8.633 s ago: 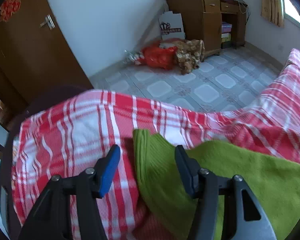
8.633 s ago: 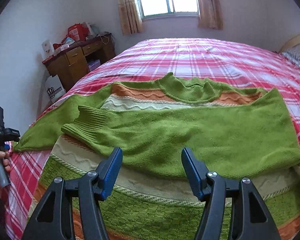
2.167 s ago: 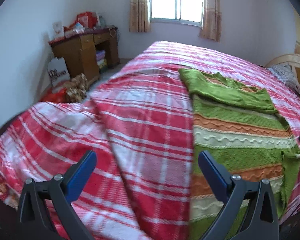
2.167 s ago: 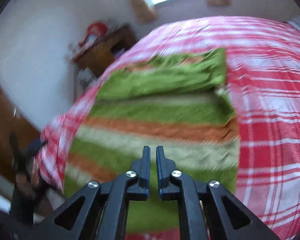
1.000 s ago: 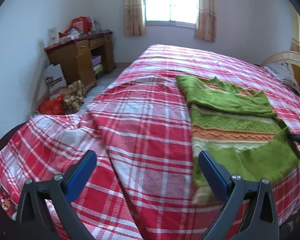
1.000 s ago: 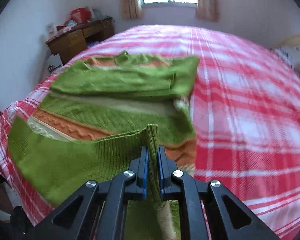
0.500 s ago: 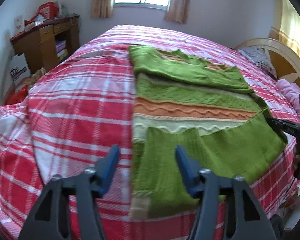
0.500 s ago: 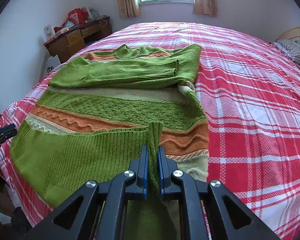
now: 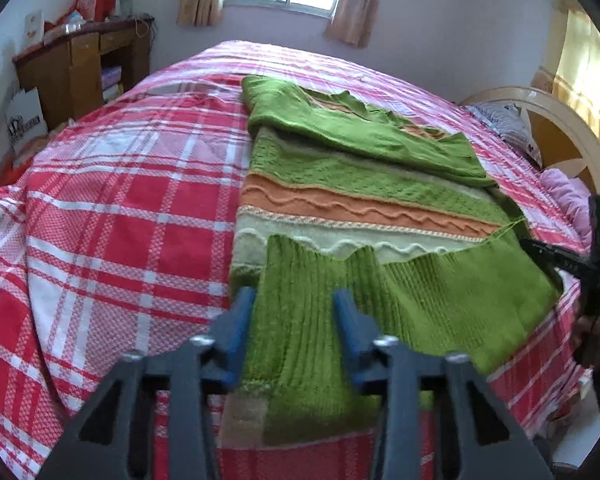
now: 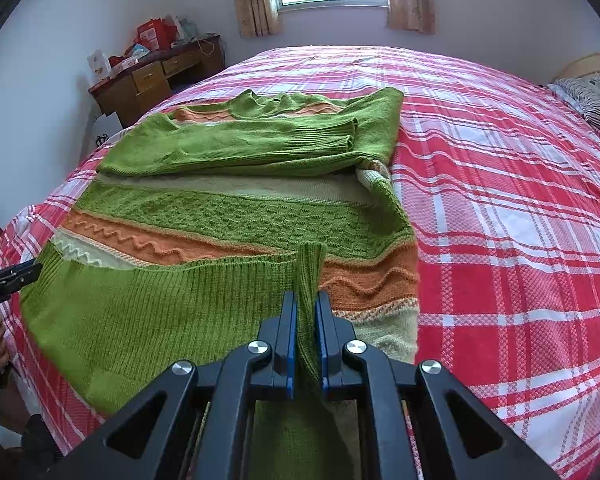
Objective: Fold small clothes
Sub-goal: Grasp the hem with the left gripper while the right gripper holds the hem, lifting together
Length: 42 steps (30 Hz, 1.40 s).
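Right tool is clamped on a pinched ridge of the ribbed green hem of the sweater, its blue pads pressed flat against the knit. Left tool has just been closing; its blue pads straddle a bunched fold of the same hem, and whether they press it is unclear. That striped knit sweater, green, orange and cream with wavy raised bands, lies on the red-and-white plaid bed, sleeves folded across its chest.

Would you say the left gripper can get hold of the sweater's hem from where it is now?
Probably yes: the left gripper has been closing astride the sweater's ribbed hem, with nothing in between.
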Available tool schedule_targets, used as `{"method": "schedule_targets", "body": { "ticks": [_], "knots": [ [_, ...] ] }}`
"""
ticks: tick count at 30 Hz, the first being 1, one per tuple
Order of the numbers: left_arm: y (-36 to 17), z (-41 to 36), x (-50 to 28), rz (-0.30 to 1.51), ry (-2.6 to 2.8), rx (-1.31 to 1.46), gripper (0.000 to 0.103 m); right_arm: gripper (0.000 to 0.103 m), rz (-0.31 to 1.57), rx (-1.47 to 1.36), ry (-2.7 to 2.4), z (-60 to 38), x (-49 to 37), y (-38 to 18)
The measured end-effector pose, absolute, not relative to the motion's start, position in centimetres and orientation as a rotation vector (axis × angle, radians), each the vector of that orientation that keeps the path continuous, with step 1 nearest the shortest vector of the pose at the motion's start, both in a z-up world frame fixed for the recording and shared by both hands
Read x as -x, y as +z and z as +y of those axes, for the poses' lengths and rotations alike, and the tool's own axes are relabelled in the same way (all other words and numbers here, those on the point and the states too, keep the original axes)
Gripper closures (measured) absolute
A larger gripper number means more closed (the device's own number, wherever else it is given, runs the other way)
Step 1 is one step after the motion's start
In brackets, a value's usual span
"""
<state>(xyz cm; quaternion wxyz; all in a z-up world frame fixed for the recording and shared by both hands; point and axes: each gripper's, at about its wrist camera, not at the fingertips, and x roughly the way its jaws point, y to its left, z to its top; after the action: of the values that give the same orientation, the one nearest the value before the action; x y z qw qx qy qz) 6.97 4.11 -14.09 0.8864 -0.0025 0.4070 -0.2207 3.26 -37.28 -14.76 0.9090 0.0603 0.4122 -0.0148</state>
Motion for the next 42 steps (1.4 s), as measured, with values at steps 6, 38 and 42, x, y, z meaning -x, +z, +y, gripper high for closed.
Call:
{"method": "schedule_targets", "body": {
  "ticks": [6, 38, 42],
  "knots": [
    [-13.0, 3.4, -6.2, 0.813, -0.471, -0.051, 0.093, 0.095, 0.844, -0.107, -0.043, -37.0, -3.1, -14.6],
    [-8.4, 2.8, -9.3, 0.723, -0.424, 0.035, 0.094, 0.097, 0.649, 0.001, -0.149, -35.8, -1.7, -8.5],
    [-7.8, 2.3, -11.2, 0.709, -0.395, 0.069, 0.094, 0.097, 0.613, -0.006, -0.204, -36.5, -2.8, -7.5]
  ]
}}
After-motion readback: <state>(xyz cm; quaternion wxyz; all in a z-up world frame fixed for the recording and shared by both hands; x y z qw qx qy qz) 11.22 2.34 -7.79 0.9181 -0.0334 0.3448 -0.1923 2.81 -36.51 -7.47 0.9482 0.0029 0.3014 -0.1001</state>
